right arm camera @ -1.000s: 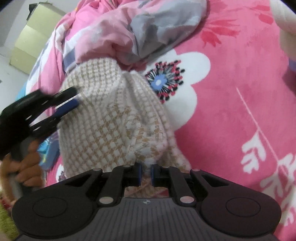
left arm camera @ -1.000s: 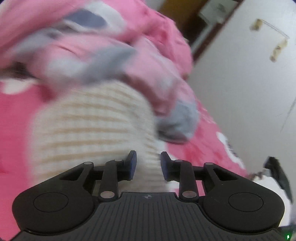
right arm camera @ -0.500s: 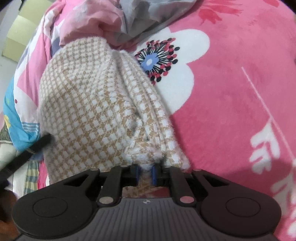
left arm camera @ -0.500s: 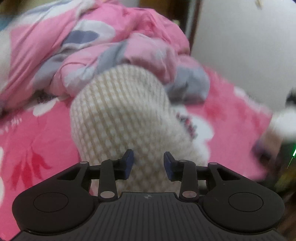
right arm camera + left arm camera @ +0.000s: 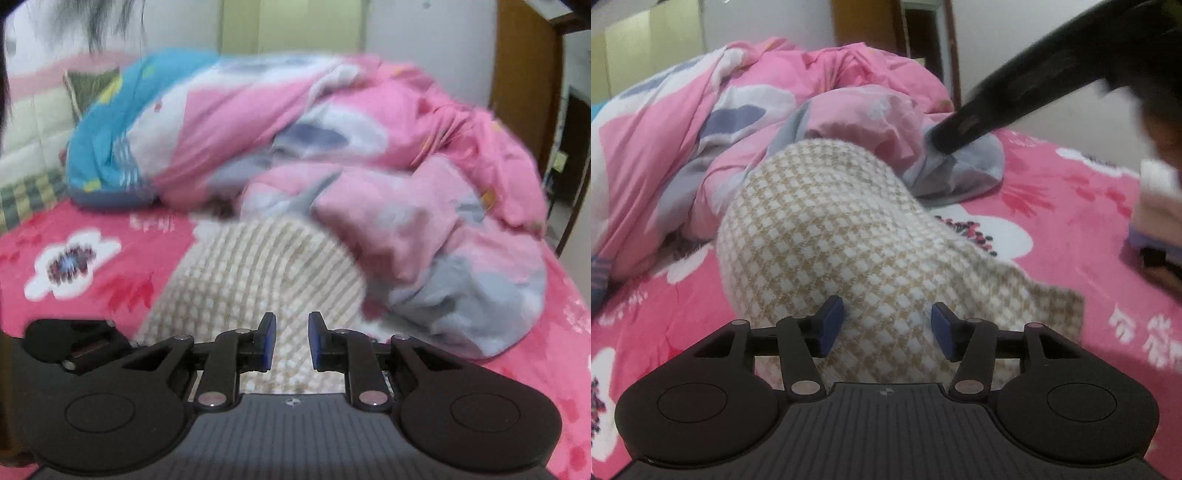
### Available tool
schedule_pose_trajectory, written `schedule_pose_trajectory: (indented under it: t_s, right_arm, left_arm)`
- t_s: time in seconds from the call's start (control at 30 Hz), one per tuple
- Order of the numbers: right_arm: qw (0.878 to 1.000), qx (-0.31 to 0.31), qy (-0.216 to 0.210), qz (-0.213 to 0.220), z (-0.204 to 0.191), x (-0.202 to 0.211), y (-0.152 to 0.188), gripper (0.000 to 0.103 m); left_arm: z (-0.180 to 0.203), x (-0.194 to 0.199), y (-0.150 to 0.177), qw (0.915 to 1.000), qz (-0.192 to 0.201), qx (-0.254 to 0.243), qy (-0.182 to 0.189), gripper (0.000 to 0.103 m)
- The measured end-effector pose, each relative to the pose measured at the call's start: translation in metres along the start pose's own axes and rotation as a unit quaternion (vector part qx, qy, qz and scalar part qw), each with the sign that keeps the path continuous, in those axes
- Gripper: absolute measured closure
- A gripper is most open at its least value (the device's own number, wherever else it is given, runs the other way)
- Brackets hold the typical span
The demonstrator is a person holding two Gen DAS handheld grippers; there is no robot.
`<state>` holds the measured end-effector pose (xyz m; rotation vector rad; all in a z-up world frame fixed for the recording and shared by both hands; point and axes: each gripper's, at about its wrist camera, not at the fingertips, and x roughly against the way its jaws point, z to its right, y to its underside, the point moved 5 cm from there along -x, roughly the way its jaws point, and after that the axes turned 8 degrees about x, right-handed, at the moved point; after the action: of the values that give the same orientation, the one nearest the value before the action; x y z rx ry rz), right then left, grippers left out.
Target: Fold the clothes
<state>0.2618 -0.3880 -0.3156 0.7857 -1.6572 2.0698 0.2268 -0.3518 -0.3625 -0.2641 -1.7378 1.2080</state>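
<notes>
Pink floral bedding covers the bed (image 5: 1052,206), with white flowers printed on it, and a crumpled pink, grey and white duvet (image 5: 746,122) is heaped at the far side. Behind it stand a pale wall and a brown wooden door frame.

On the bed lies the sweater (image 5: 827,236), a cream and tan checked knit, bunched into a rounded hump whose far end touches the duvet. In the left wrist view it runs from the duvet down toward the camera and passes under the left tool (image 5: 888,325). That tool's jaws have just been opening and now stand fairly wide; the knit shows between the blue pads (image 5: 833,325), but the pads do not press on it. A loose flap of the sweater spreads to the right of the tool on the bedding.

In the right wrist view, which is blurred, the sweater (image 5: 258,266) lies just beyond and below the right tool (image 5: 291,341). Its jaws stand at a narrow gap, with nothing pinched between the pads; the knit shows behind them.

The right tool also crosses the upper right of the left view as a dark blurred bar, above the duvet's grey edge.
</notes>
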Motion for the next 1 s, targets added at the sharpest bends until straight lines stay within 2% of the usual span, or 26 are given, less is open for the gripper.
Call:
schedule_pose_trajectory:
  t_s: [0.07,0.13,0.2,0.23,0.3,0.37,0.4,0.47,0.5,0.53,0.7,0.73,0.87,0.93,1.0]
  right_arm:
    - [0.997,0.005,-0.008,-0.073,-0.004,-0.037,0.048,0.086]
    - [0.990,0.013,-0.013,-0.138,-0.009,-0.070,0.094,0.087]
    - [0.989,0.075,0.004,-0.127,-0.018,-0.066,0.097,0.087]
    - [0.987,0.085,0.000,-0.134,-0.017,-0.064,0.091,0.087]
    - [0.984,0.100,-0.008,-0.148,-0.014,-0.061,0.078,0.088]
    - [0.987,0.067,-0.018,-0.143,0.005,-0.054,0.056,0.087]
    - [0.990,0.064,-0.015,-0.127,0.011,-0.051,0.039,0.087]
    - [0.995,0.051,-0.021,-0.083,0.022,-0.042,0.002,0.087]
    - [0.997,0.046,-0.043,-0.047,0.021,-0.034,-0.022,0.087]
    - [0.997,0.044,-0.065,-0.014,0.018,-0.028,-0.045,0.087]
    - [0.982,0.117,-0.137,0.051,-0.039,-0.050,-0.102,0.087]
    - [0.983,0.122,-0.136,0.029,-0.043,-0.082,-0.092,0.088]
    - [0.988,0.086,-0.129,0.012,-0.038,-0.192,-0.034,0.091]
    - [0.987,0.082,-0.140,0.022,-0.041,-0.199,-0.040,0.092]
    - [0.986,0.109,-0.127,0.016,-0.046,-0.190,-0.048,0.091]
  left_arm:
    - [0.001,-0.003,0.004,1.0000,0.000,-0.007,0.001,0.048]
    - [0.003,-0.006,0.009,0.9997,-0.009,-0.007,0.020,0.049]
    - [0.010,-0.006,0.014,0.9995,-0.002,-0.028,0.013,0.047]
    - [0.014,-0.006,0.017,0.9991,0.004,-0.043,0.002,0.042]
    - [0.017,-0.006,0.021,0.9981,0.016,-0.058,-0.009,0.041]
    - [0.018,-0.005,0.024,0.9974,0.027,-0.065,-0.013,0.041]
    - [0.017,-0.005,0.025,0.9975,0.031,-0.062,-0.012,0.041]
    - [0.015,-0.004,0.026,0.9977,0.038,-0.055,-0.009,0.041]
    - [0.014,-0.004,0.027,0.9978,0.042,-0.051,-0.005,0.041]
    - [0.014,-0.004,0.028,0.9976,0.045,-0.052,-0.002,0.041]
    - [0.011,-0.004,0.035,0.9958,0.065,-0.062,0.015,0.041]
    - [0.010,-0.005,0.038,0.9953,0.069,-0.066,0.016,0.041]
    - [0.001,-0.011,0.048,0.9950,0.071,-0.070,0.013,0.040]
    - [-0.005,-0.010,0.047,0.9938,0.076,-0.081,0.014,0.040]
    - [-0.008,-0.006,0.046,0.9936,0.074,-0.080,0.030,0.040]
